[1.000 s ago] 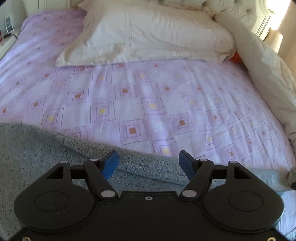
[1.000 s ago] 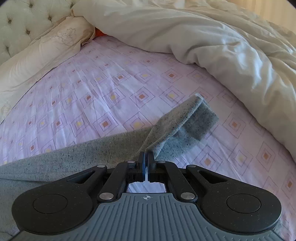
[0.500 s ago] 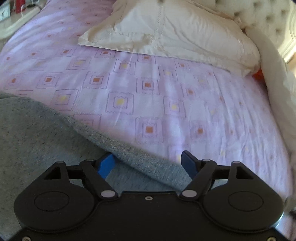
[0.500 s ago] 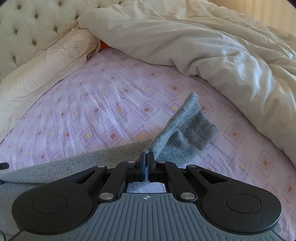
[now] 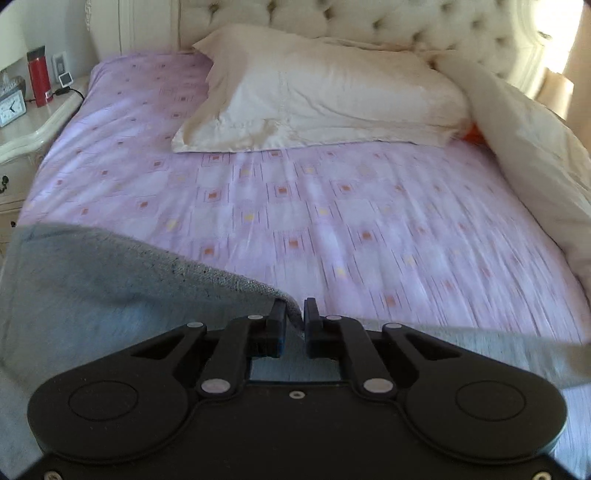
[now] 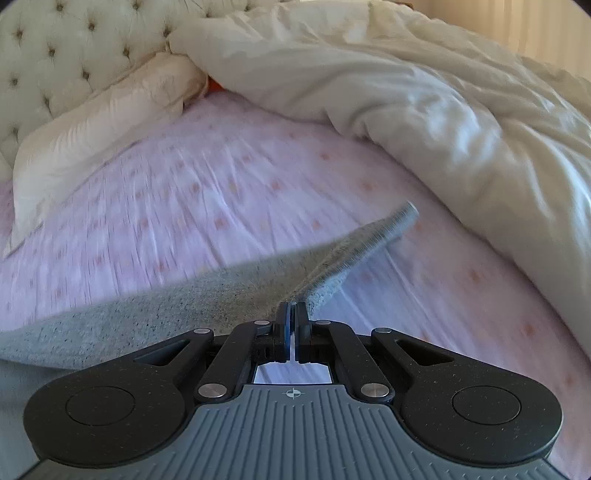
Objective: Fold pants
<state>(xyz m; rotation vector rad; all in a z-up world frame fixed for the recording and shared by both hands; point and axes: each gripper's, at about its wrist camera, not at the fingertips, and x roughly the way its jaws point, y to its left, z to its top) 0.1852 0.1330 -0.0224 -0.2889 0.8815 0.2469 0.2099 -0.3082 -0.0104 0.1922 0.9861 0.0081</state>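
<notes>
We get soft daylight here, brightest at the blown-out window top right in the left view. The purple sheet is smeared with motion blur in both views, the pants too. Fisheye bends the headboard and darkens the corners. Glare sits on the duvet.

Pants spread over the lower left of the left wrist frame, on the bed sheet. Pillow at upper centre, against the headboard; nightstand at far left; duvet along the right edge. Duvet heaped upper right in the right wrist frame, pillow upper left.
</notes>
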